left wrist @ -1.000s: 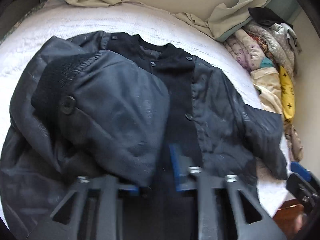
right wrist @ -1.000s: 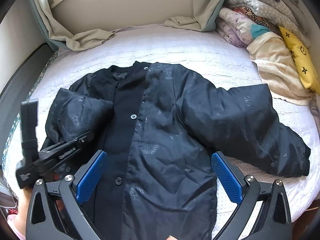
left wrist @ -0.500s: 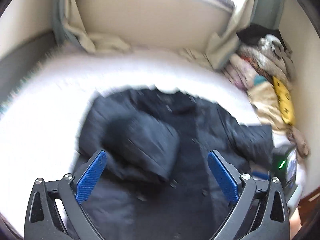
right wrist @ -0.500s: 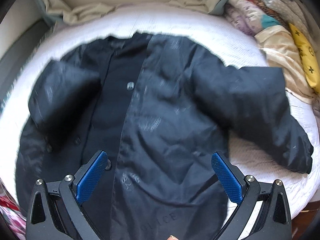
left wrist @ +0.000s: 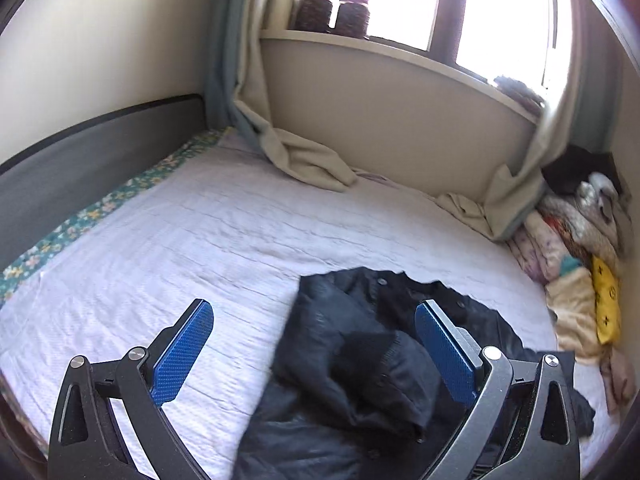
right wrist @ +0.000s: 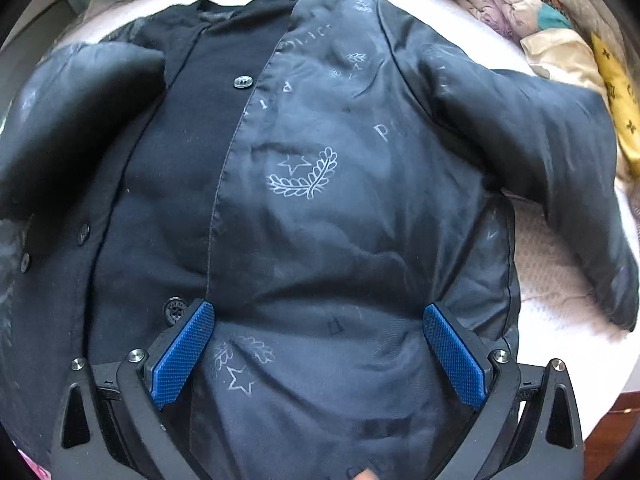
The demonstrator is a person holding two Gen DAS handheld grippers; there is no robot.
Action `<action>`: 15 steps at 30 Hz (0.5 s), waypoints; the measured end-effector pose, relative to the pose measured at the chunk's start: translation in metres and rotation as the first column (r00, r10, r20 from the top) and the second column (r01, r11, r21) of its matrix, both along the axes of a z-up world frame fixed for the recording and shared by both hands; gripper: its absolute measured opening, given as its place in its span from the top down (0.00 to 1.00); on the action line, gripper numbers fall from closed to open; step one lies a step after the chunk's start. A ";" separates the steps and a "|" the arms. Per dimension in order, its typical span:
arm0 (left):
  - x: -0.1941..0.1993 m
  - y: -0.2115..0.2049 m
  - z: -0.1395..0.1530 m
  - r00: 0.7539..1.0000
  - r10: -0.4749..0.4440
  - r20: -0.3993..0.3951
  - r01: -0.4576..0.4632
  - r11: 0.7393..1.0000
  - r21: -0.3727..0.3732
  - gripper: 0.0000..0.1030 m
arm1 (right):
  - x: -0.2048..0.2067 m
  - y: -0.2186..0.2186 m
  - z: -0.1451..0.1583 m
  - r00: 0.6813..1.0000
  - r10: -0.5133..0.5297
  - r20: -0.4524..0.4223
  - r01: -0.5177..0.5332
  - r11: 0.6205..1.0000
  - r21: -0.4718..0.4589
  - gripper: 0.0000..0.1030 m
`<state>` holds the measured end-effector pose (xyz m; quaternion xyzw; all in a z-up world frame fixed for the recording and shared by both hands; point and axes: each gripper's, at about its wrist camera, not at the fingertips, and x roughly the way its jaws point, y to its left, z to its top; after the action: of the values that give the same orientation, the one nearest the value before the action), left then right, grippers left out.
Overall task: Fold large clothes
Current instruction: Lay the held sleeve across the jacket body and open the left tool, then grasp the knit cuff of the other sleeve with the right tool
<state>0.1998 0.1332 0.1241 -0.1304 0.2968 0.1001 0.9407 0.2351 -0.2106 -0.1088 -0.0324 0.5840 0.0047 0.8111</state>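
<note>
A dark navy jacket (right wrist: 320, 208) with a black button placket lies face up on the white bed (left wrist: 200, 240). Its left sleeve (right wrist: 80, 92) is folded in over the chest; its right sleeve (right wrist: 540, 140) lies spread out toward the right. My right gripper (right wrist: 318, 320) is open and empty, close above the jacket's lower front. My left gripper (left wrist: 314, 320) is open and empty, raised above the bed to the left of the jacket (left wrist: 380, 360), whose folded sleeve with a ribbed cuff shows between the fingers.
A pile of folded bedding and a yellow pillow (left wrist: 604, 300) sits at the bed's right side. Beige curtains (left wrist: 308, 160) drape onto the bed's far edge under a windowsill. A dark headboard (left wrist: 80, 152) runs along the left.
My left gripper let go of the folded sleeve, opened, and pulled up and left, away from the jacket. My right gripper stayed open and dropped closer over the jacket's front.
</note>
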 end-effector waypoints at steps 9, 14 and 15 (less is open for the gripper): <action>-0.004 0.027 -0.006 0.998 0.049 -0.038 -0.051 0.997 -0.064 0.01 | 0.010 0.078 0.093 0.961 0.187 0.202 -0.188 0.982 -0.017 0.08; -0.005 0.035 -0.005 0.997 0.067 -0.035 -0.071 0.991 -0.117 0.01 | 0.026 0.168 0.100 0.902 0.357 0.241 -0.351 0.934 -0.070 0.08; -0.004 0.036 -0.005 0.997 0.069 -0.034 -0.073 0.990 -0.124 0.01 | 0.028 0.180 0.096 0.896 0.374 0.237 -0.360 0.927 -0.101 0.08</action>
<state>0.1957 0.1696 0.1189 -0.1978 0.3118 0.1166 0.9220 0.2633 -0.0304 -0.0128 -0.1644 0.4593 0.1376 0.8621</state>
